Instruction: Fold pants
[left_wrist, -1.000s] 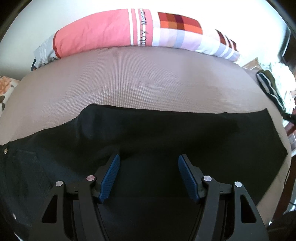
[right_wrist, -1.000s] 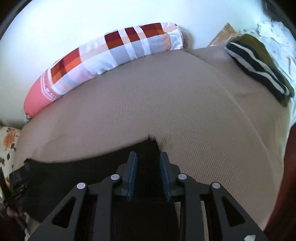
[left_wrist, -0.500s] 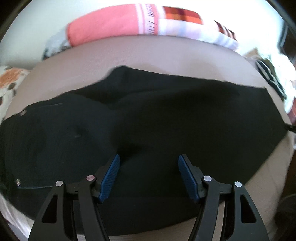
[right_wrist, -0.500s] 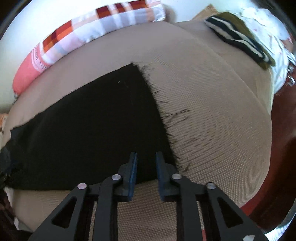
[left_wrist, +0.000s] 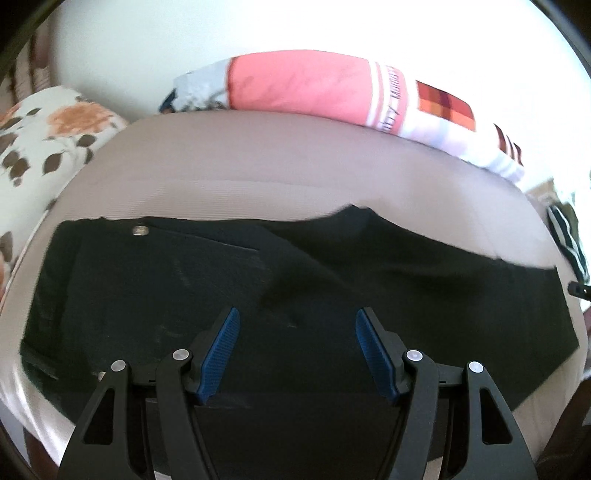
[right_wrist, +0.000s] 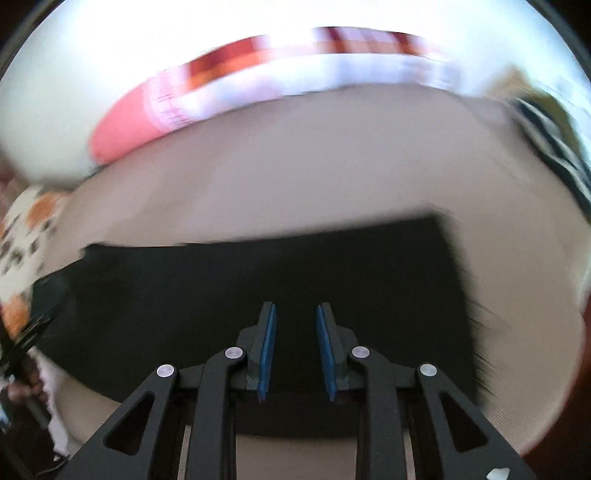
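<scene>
Left wrist: pants (left_wrist: 332, 302) flat on bed (left_wrist: 258, 166); left gripper (left_wrist: 295, 350) spread, right gripper (right_wrist: 295, 350) opening, both empty. Grab hem corners evenly.

One printed text is present: dark lettering running along a white band on the pink and checked bolster pillow (left_wrist: 314, 88), at the 1 o'clock position in the left wrist view. The lettering (left_wrist: 397, 92) is turned sideways and blurred; the letters cannot be made out with certainty. In the right wrist view the same pillow (right_wrist: 155, 110) lies at the 11 o'clock position, and motion blur reduces its print to illegible marks.
</scene>
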